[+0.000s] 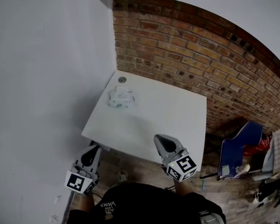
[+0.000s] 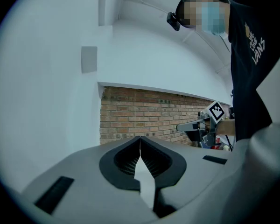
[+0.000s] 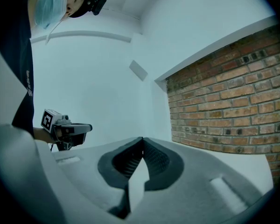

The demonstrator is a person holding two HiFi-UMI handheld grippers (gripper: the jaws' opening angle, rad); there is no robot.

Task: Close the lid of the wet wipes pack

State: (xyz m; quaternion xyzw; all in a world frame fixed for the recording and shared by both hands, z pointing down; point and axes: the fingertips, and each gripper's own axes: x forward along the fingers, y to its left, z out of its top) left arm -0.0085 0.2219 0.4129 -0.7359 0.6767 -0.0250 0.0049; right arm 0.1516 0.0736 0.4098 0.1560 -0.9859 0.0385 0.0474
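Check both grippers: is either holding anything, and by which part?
Nothing is held. Left gripper and right gripper both have jaws shut with nothing between them; the wet wipes pack lies untouched on the table.

Bright, soft, even light; a faint shadow on the square white counter (image 1: 172,111); strong fisheye bending, dark vignetted corners.

Open tabletop (image 1: 158,120) leads to the wet wipes pack (image 1: 121,98) — white wall (image 1: 46,78) left, brick wall (image 1: 186,50) behind.

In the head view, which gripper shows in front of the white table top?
The right gripper: its tip overlaps the near edge of the table. The left gripper sits below that edge, against the floor.
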